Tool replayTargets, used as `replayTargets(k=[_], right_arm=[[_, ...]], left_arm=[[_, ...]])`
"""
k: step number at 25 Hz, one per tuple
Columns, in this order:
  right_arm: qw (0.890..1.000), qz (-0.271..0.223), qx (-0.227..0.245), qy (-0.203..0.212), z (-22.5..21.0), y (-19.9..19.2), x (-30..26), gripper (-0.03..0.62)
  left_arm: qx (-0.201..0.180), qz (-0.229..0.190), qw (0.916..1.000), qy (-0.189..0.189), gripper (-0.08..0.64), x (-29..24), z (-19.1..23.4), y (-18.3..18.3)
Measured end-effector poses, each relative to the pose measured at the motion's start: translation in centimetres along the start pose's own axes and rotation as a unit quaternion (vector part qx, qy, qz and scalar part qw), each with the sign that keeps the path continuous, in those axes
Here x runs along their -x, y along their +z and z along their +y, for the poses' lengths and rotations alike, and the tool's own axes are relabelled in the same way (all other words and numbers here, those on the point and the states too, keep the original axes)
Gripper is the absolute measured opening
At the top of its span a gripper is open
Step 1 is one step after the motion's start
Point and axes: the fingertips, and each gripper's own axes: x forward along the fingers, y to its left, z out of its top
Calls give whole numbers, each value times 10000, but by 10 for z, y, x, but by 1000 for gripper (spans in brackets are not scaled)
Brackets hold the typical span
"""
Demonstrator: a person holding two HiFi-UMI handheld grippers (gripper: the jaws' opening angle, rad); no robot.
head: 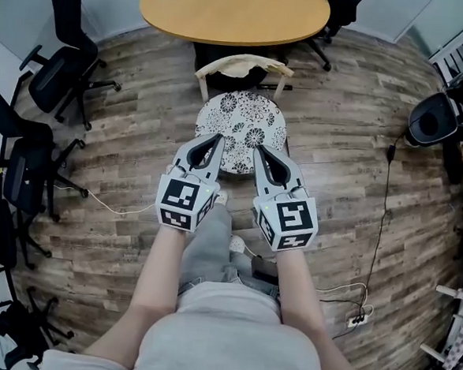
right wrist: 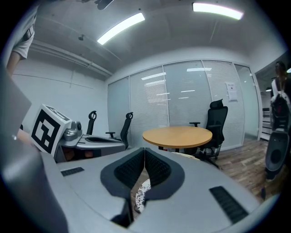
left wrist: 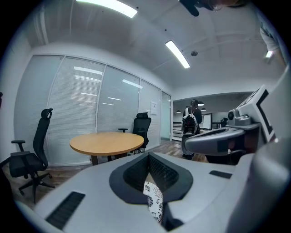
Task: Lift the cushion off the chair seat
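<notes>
a person stands facing a small wooden chair [head: 240, 62], a gripper in each hand. the cushion [head: 240, 118] lies flat on the chair's seat and covers it. it is round, looks thin and padded, and is white with a dense black flower print. the chair's curved pale backrest is on the far side of the seat, up against a round, smooth, light-wood table [head: 234, 10]. the left gripper [head: 216, 140] and the right gripper [head: 259, 150] hover side by side above the near edge of the chair's seat. each has its grey jaws pressed together at the tips, with nothing held. a strip of the flower print shows below the ribbed black pads. to lift the cushion well, both pairs of jaws probably need to open first. they should then drop to the near rim of the seat, one lower jaw slipping under the cushion's edge at either side. soft fabric will likely sag, so two spread grips should keep it level. a shallow pinch could slip off the rim. the floor around the chair is grey-brown wood plank.
</notes>
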Motion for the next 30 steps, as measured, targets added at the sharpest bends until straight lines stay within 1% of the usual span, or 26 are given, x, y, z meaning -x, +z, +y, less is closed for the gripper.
replayTargets(k=[4, 10, 12, 14, 17, 19, 22, 24, 27, 30], right_arm=[[9999, 102, -43, -40, -8, 0, -31, 26], [9994, 285, -113, -139, -22, -7, -81, 26], [9990, 373, -146, -178, -25, -10, -97, 26], [9986, 453, -206, -197, -26, -13, -112, 26], [9976, 597, -303, -170, -26, -21, -134, 26], [9971, 719, -234, -129, -25, -28, -149, 26], [9960, 880, -85, -108, -24, -39, -166, 26], [9951, 979, -62, -113, -24, -47, -173, 26], [9940, 1070, -184, -149, -26, -61, -180, 26], [9926, 1150, -339, -189, -32, -76, -187, 26]], left_arm=[[139, -3, 9998, -117, 5, -21, 24, 0], [235, 344, 9986, -339, 5, -60, 60, -16], [323, 392, 9981, -340, 5, -71, 75, -19], [420, 462, 9971, -433, 5, -81, 86, -24], [486, 627, 9952, -579, 6, -95, 100, -35], [573, 735, 9937, -617, 14, -103, 111, -44], [771, 836, 9914, -650, 94, -113, 124, -57], [879, 894, 9899, -664, 123, -119, 131, -67], [1030, 1024, 9868, -714, 161, -127, 138, -83], [1067, 1166, 9843, -786, 204, -136, 139, -101]])
